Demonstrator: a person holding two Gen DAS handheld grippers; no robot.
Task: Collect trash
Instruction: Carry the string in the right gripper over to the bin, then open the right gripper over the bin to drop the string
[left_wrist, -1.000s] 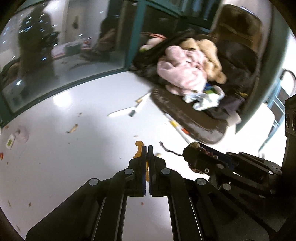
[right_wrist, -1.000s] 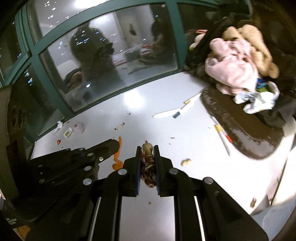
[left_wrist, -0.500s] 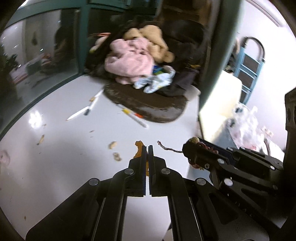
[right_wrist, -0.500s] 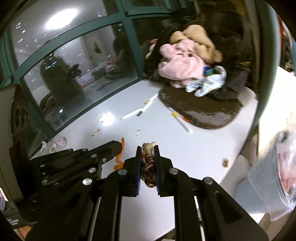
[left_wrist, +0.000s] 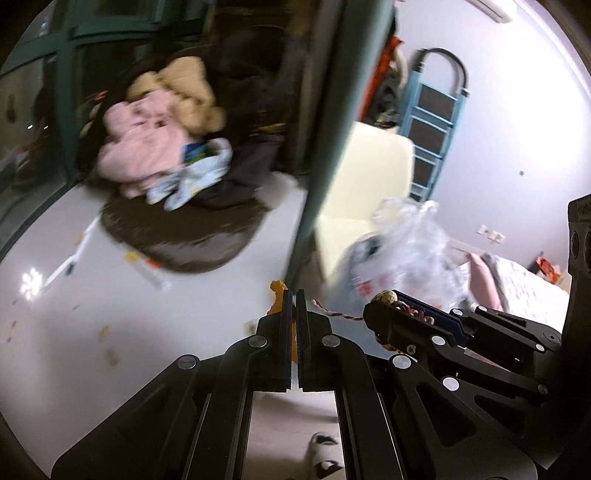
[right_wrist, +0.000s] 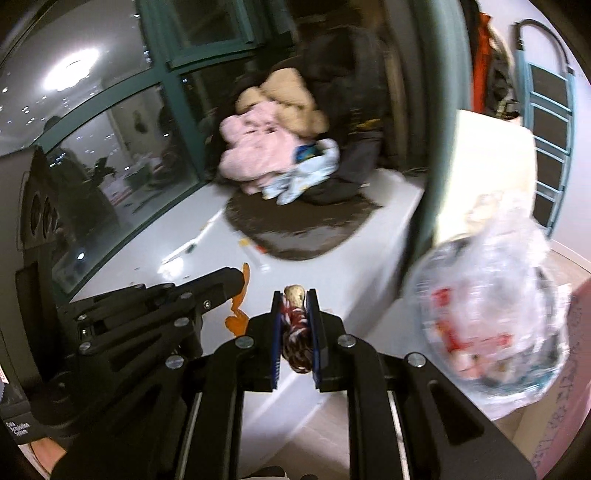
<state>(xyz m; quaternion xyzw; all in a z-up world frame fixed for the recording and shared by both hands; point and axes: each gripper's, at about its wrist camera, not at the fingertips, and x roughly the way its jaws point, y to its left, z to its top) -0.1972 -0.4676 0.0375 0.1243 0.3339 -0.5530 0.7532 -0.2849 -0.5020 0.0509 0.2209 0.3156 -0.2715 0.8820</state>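
Nearest the lens, the right gripper (right_wrist: 294, 295) has its fingers clamped on a knotted red-and-white cord (right_wrist: 295, 332) with a peanut shell (right_wrist: 294, 292) at the tips. Beside it, the left gripper (left_wrist: 294, 295) has its fingers pressed together on a thin orange peel (left_wrist: 277, 291). Both hang over the edge of the white worktop (right_wrist: 325, 258). Just to the right stands a clear plastic trash bag (right_wrist: 487, 325). Farther back, pens (left_wrist: 151, 273) lie by a brown mat (left_wrist: 184, 240) under a pile of plush toys (right_wrist: 266, 147).
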